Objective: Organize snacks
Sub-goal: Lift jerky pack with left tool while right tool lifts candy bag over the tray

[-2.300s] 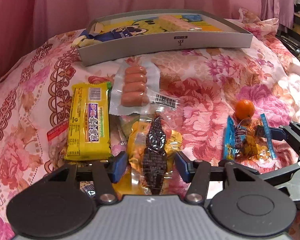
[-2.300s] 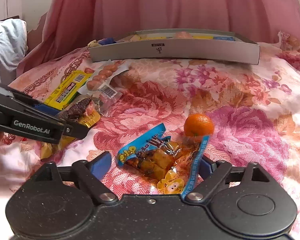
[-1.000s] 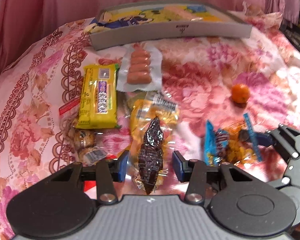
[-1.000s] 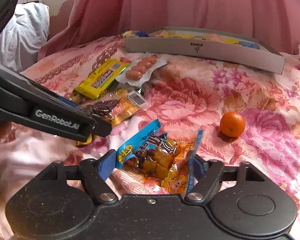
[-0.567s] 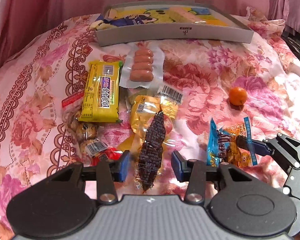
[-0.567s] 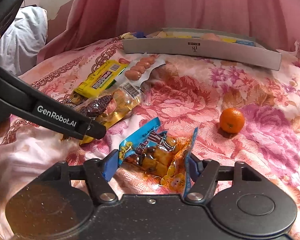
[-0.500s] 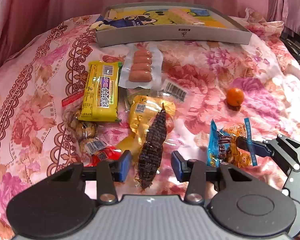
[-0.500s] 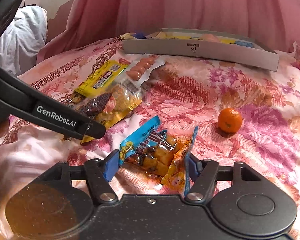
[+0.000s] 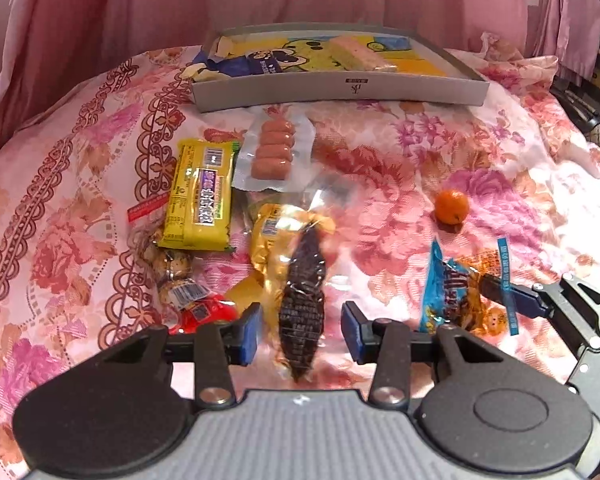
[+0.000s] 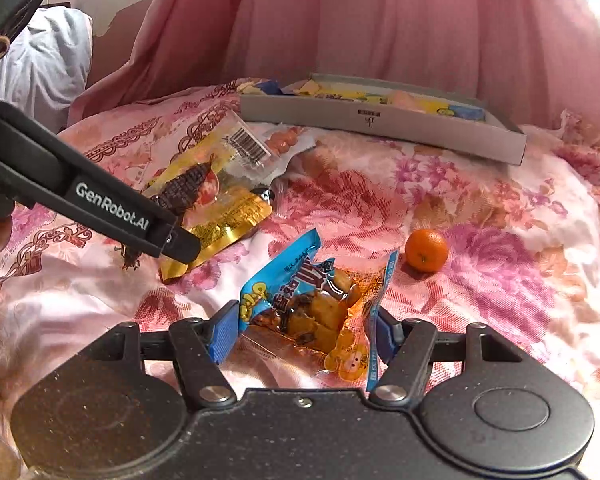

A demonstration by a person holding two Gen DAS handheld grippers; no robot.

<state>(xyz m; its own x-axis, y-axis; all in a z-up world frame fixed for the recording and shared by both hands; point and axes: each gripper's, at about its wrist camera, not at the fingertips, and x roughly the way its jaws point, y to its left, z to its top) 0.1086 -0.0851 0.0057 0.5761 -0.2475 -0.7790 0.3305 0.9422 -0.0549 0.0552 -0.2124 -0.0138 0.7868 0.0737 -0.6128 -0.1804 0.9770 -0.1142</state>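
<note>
Most of the job is still ahead of me, I'd say: the grey box (image 9: 340,90) at the far end of the flowery bedspread (image 9: 380,168) holds only a few packets, and the bulk of the snacks lie loose on the cloth in front of it. Sweeping from the left: a clear bag of small round sweets (image 9: 172,268), a yellow bar (image 9: 200,196) lying flat and partly over it, a vacuum pack of sausages (image 9: 272,154) just short of the box wall, all untouched. Then my left gripper (image 9: 302,330), fingers apart on either side of a dark snack (image 9: 302,300) in a clear wrapper with a gold pack (image 9: 276,236) under it; in the right view that bundle seems raised off the cloth, yet I see a gap at each pad, so I cannot tell whether I'm really holding it. The wrapper is glossy and crinkled, the dark piece long and ridged. Further right, my right gripper (image 10: 304,332) brackets the blue pouch (image 10: 312,308), its edges touching both pads, so I judge it pinched; clear front, orange-brown chunks inside, a cartoon face at the bottom. Last on the right, a small orange (image 10: 426,250) sits alone, well apart from the box.
</note>
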